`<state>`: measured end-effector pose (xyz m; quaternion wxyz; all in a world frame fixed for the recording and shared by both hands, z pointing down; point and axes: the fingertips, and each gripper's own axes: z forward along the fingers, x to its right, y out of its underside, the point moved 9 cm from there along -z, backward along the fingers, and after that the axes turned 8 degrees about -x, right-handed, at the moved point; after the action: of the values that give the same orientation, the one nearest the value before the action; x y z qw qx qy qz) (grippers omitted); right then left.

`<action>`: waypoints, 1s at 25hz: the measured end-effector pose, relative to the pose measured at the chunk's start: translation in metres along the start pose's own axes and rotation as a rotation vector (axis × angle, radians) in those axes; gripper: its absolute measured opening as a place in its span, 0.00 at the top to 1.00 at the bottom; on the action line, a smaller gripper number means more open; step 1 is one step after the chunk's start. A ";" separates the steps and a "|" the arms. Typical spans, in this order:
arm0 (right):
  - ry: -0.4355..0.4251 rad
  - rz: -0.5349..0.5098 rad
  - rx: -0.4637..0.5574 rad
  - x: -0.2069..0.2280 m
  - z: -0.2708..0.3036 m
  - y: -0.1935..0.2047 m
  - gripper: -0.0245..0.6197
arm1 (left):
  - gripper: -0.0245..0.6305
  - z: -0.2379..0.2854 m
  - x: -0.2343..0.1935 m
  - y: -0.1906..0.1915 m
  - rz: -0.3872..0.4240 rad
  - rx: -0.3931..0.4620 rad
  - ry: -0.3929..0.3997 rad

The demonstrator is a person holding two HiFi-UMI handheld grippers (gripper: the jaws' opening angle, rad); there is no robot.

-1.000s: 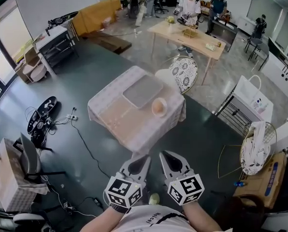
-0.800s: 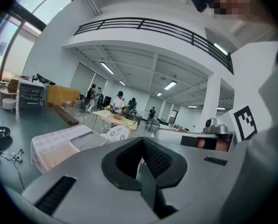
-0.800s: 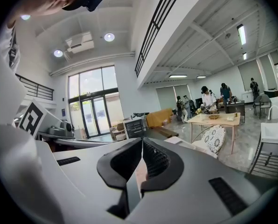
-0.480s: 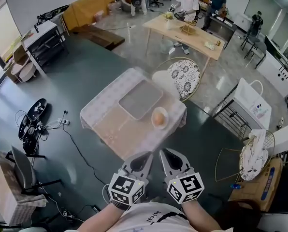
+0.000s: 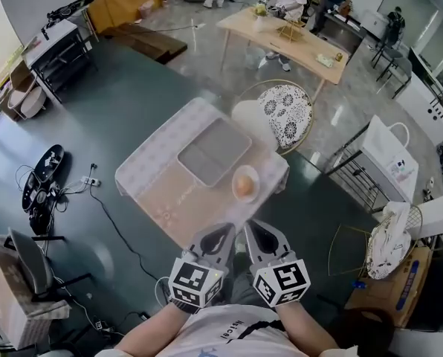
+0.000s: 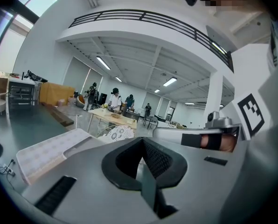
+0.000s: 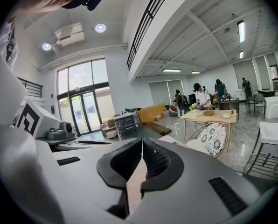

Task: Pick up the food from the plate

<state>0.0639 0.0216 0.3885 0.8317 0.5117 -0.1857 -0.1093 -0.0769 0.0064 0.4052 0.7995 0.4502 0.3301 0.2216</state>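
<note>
A round orange-brown piece of food [image 5: 242, 184] lies on a small white plate [image 5: 256, 173] at the near right corner of a cloth-covered table [image 5: 158, 181]. A grey tray [image 5: 214, 151] sits next to the plate. My left gripper [image 5: 226, 231] and right gripper [image 5: 252, 226] hang side by side just short of the table's near edge, below the plate. Both are shut with nothing between their jaws. In the left gripper view the left gripper [image 6: 141, 149] points over the table; in the right gripper view the right gripper [image 7: 141, 146] points toward the chair.
A chair with a patterned seat [image 5: 285, 114] stands behind the table. Farther off, people stand round a wooden table [image 5: 288, 39]. Cables [image 5: 95, 181] run over the floor at the left. A white cart [image 5: 385, 158] and a wire basket [image 5: 389, 236] are at the right.
The table has come nearer, and both shut grippers now reach almost to its near edge. Their jaws have not moved.
</note>
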 end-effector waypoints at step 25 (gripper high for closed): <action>-0.058 0.087 -0.273 0.159 0.177 0.044 0.87 | 0.95 0.189 -0.094 0.000 -0.069 -0.074 -0.131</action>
<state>0.1335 -0.1608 0.5312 0.8918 0.3817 -0.2151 -0.1124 -0.0043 -0.1632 0.5074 0.8427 0.4223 0.2838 0.1760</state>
